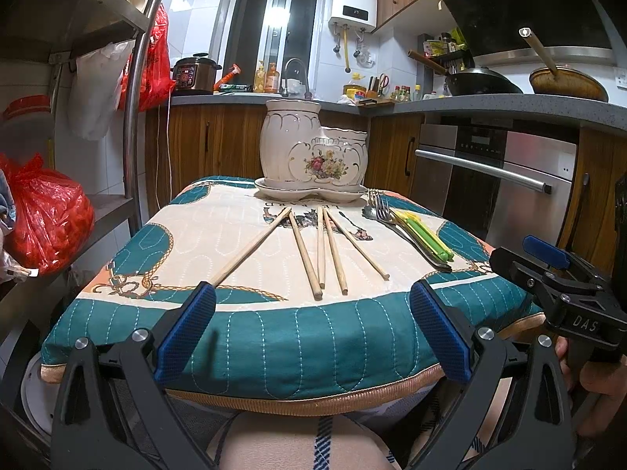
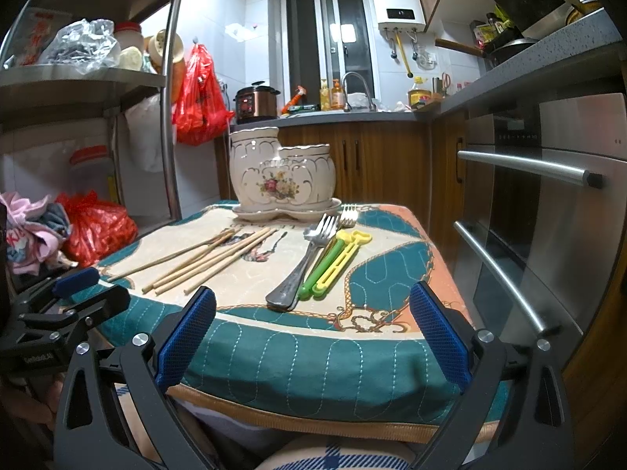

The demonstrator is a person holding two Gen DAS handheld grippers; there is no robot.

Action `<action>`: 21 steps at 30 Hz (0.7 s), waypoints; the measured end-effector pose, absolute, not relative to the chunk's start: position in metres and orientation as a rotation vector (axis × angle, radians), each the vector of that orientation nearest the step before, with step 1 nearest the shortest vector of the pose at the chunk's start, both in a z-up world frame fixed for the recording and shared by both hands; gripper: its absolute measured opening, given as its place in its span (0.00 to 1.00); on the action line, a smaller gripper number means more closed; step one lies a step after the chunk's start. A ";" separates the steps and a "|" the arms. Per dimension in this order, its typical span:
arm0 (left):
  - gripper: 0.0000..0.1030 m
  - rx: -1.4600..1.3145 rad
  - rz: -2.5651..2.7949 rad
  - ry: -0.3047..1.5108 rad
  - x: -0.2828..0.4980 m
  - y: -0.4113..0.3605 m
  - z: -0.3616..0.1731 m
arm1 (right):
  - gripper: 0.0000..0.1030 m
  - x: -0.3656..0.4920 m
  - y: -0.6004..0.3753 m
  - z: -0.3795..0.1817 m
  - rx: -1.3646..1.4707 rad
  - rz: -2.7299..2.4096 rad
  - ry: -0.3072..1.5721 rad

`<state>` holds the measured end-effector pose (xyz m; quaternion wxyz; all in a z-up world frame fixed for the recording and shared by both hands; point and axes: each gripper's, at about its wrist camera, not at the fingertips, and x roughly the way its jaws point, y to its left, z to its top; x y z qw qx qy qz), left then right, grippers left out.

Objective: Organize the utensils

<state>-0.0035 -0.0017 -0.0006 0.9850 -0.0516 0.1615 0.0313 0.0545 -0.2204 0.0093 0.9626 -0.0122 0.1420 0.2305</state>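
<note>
A: Status on the chopsticks (image 1: 319, 248)?

B: Five loose sticks fanned on the cushion (image 1: 274, 337), just in front of the ceramic holder (image 1: 313, 149). Long axes running roughly from the holder toward the near edge, butt ends nearest the jaws. Leftmost stick splayed off to the left, the other four bunched near the middle.

A: Nearer side?

B: Left gripper (image 1: 313, 331). Sticks dead ahead of it, between the two finger lines, beyond the fingertips. From the right gripper (image 2: 313, 331), same sticks (image 2: 207, 256) off to the left and ahead; forks (image 2: 313, 250) and green-yellow clips (image 2: 333, 264) straight ahead instead, handles pointing back at it.

A: Jaws?

B: Both spread wide, nothing held, both short of the cushion's near edge, not touching anything.

A: Holder?

B: Two-pot piece on its saucer at the far end of the cushion, mouths up, nothing visible inside. Utensils all in front of it, none in yet.

A: Call?

B: Probably left for sticks, right for forks. Grip across the stick, not along it.
</note>
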 end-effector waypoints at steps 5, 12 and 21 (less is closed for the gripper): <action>0.95 -0.103 0.063 0.325 -0.003 -0.001 -0.001 | 0.95 0.054 -0.220 0.009 -0.026 0.467 0.287; 0.95 -0.105 0.065 0.325 -0.004 -0.001 0.000 | 0.95 0.054 -0.221 0.009 -0.025 0.467 0.287; 0.95 -0.103 0.064 0.327 -0.004 0.000 0.000 | 0.95 0.054 -0.220 0.010 -0.025 0.467 0.286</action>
